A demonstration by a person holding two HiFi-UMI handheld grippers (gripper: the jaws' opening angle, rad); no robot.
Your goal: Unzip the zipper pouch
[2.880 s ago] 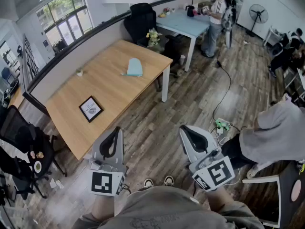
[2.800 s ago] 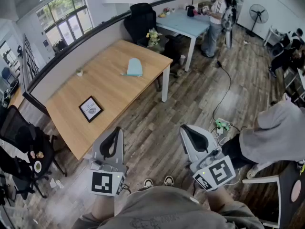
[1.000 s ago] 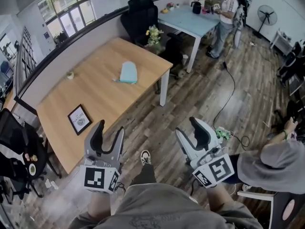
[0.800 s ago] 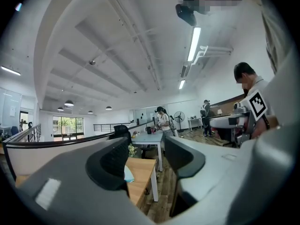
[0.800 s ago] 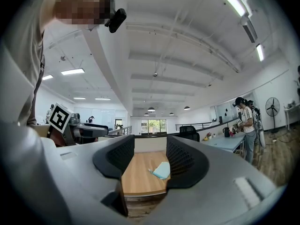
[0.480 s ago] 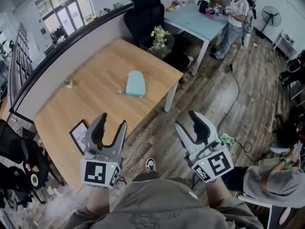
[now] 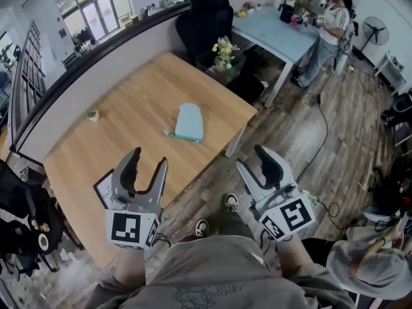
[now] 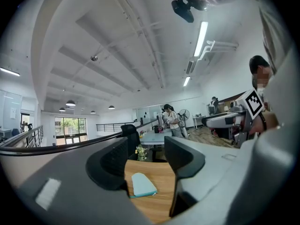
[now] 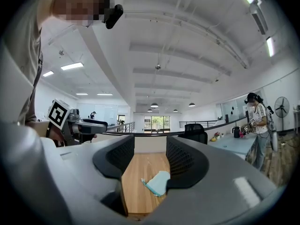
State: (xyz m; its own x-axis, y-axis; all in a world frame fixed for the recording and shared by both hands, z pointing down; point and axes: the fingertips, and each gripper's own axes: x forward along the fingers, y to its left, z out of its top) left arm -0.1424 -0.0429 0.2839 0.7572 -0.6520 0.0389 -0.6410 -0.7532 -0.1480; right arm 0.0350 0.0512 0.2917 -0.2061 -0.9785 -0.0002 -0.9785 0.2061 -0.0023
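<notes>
You hold both grippers in the air in front of your body, short of the wooden desk (image 7: 129, 108) and touching nothing. Your left gripper (image 7: 148, 161) has its jaws released and spread wide, with nothing between them. Its own view looks past the gap to the desk top far ahead. Your right gripper (image 7: 254, 161) is the same, its jaws parted and empty, and it hangs over the plank floor (image 7: 290, 140) beside the desk's near corner.

The zipper pouch (image 7: 189, 121), pale teal, lies flat on the desk, towards the end nearest the right gripper and well apart from both grippers. A small tab (image 7: 168, 132) sticks out from its near left corner. From here you cannot tell how far the zipper is closed.

A framed picture (image 7: 103, 188) lies near the desk's near edge, partly covered in the head view by the left gripper. A small object (image 7: 93, 114) sits alone on the far side of the desk.

Beyond the desk stand a black office chair (image 7: 209, 18), a bunch of flowers (image 7: 225, 47) and a light blue table (image 7: 277, 34), where a person (image 7: 331, 24) stands.
</notes>
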